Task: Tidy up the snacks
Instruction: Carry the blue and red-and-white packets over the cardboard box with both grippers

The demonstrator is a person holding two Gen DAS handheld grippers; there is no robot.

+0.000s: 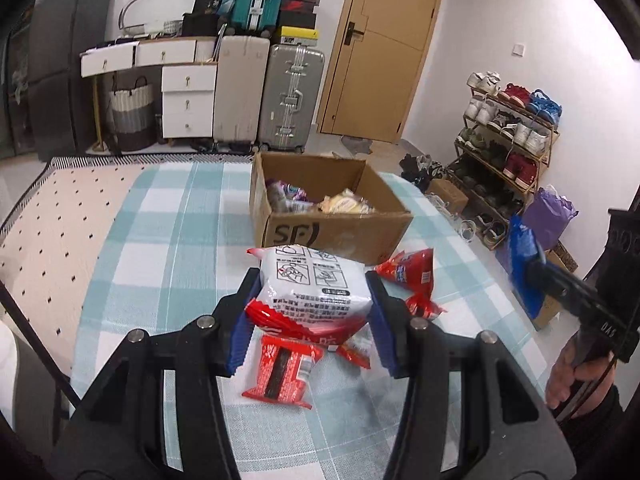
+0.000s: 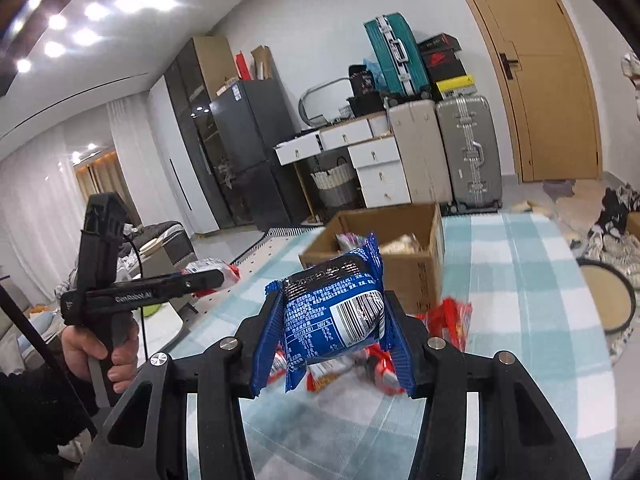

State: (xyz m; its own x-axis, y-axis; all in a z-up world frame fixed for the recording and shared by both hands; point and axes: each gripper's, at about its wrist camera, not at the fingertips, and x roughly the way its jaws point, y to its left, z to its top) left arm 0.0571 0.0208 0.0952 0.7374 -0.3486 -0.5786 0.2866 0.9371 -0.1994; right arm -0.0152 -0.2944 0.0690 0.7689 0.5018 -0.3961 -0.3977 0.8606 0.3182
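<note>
Item 1 — white-and-red snack packet: clamped between the blue pads of the left gripper, centre of the left wrist view, raised off the checked tablecloth. Printed back panel faces the camera; long axis runs away from the lens toward the cardboard box, far end tipped up. Its lower red edge hides part of what lies beneath.

Item 2 — blue snack packet: pinched between the pads of the right gripper, centre of the right wrist view, held above the cloth. Barcode and nutrition panel face the camera; long axis stands roughly upright, crimped top edge pointing to the upper right. Fine print not legible.

Item 3 — loose red packets: one lies flat under the left gripper, long axis toward the camera; another lies just right of the held packet, near the box front. In the right wrist view the red packets are blurred and partly screened by the blue packet.

Item 4 — cardboard box: open, upper centre of the left wrist view, holding purple and pale yellow packets; contents partly hidden by its walls.

Item 5 — right hand: lower right edge of the left wrist view, cut off by the frame.
</note>
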